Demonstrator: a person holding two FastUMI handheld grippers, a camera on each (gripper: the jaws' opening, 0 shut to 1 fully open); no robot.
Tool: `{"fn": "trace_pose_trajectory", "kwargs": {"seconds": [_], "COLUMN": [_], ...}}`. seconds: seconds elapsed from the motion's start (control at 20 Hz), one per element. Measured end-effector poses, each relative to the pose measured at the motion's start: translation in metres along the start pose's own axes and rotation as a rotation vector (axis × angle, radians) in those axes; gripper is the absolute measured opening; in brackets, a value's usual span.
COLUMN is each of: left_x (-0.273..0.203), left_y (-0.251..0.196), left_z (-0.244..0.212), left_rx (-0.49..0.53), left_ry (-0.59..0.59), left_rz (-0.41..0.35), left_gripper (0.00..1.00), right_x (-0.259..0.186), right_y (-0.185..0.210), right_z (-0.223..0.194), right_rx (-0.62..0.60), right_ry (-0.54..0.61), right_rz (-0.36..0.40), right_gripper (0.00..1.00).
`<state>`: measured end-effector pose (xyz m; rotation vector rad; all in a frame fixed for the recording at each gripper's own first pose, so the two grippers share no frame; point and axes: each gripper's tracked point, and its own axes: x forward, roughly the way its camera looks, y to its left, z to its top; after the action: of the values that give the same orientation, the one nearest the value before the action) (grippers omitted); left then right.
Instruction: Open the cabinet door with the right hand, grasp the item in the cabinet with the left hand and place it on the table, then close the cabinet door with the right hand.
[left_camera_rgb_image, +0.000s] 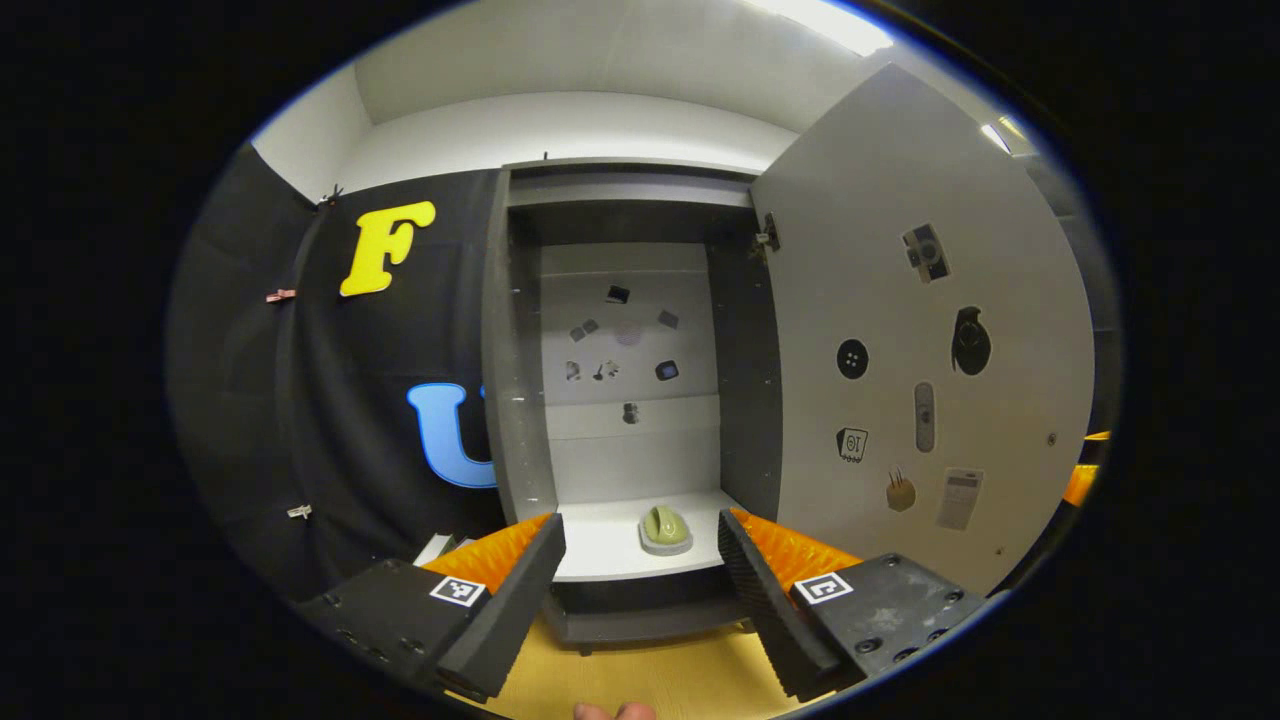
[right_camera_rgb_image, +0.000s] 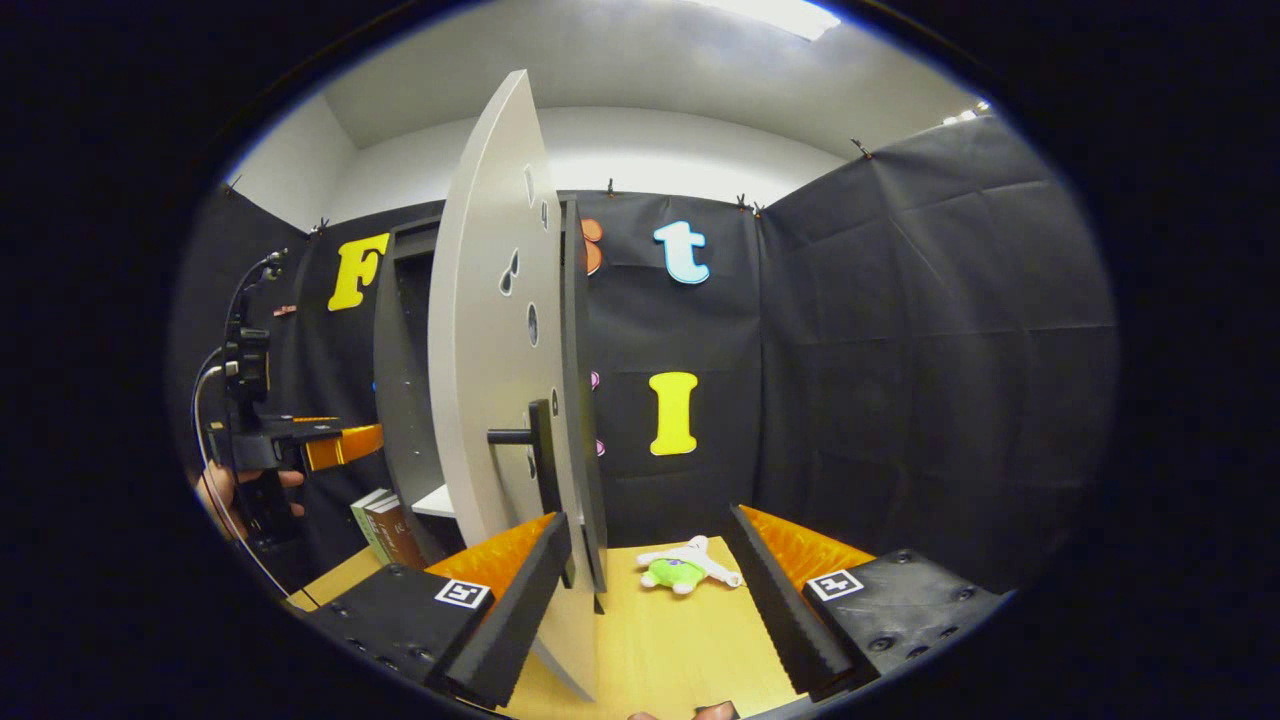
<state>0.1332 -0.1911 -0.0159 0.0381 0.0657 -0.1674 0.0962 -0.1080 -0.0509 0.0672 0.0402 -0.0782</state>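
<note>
The grey cabinet (left_camera_rgb_image: 515, 400) stands with its door (left_camera_rgb_image: 900, 330) swung wide to the right. On its white bottom shelf (left_camera_rgb_image: 600, 545) lies a small green item on a pale base (left_camera_rgb_image: 665, 528). My left gripper (left_camera_rgb_image: 640, 560) is open in front of the shelf, short of the item, fingers apart on either side of it. In the right gripper view the door (right_camera_rgb_image: 490, 380) is seen edge-on with its dark handle (right_camera_rgb_image: 535, 440). My right gripper (right_camera_rgb_image: 650, 580) is open just right of the door's edge, holding nothing. The left gripper (right_camera_rgb_image: 330, 440) shows at far left, held by a hand.
A wooden tabletop (right_camera_rgb_image: 660, 640) lies under both grippers. A small green and white plush toy (right_camera_rgb_image: 685, 568) lies on it beyond my right gripper. Two books (right_camera_rgb_image: 380, 525) stand left of the cabinet. Black cloth walls close the booth behind and to the right.
</note>
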Motion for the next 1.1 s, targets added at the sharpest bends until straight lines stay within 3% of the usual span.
{"fn": "trace_pose_trajectory", "kwargs": {"seconds": [0.8,0.9,1.1], "left_x": [0.189,0.213,0.259], "left_y": [-0.013,-0.013,-0.014], "left_z": [-0.037,-0.054,-0.101], "left_rx": [-0.064,-0.095,-0.051], "left_ry": [0.254,0.295,0.417], "left_rz": [-0.135,-0.142,-0.151], "left_gripper": [0.93,0.91,0.85], "right_x": [0.000,0.005,0.003], "right_y": [-0.052,-0.059,-0.081], "right_z": [-0.011,-0.018,-0.024], "right_rx": [-0.057,-0.061,-0.051], "right_ry": [0.022,0.035,0.049], "right_rz": [-0.158,-0.175,-0.206], "right_gripper": [0.98,0.98,0.98]}}
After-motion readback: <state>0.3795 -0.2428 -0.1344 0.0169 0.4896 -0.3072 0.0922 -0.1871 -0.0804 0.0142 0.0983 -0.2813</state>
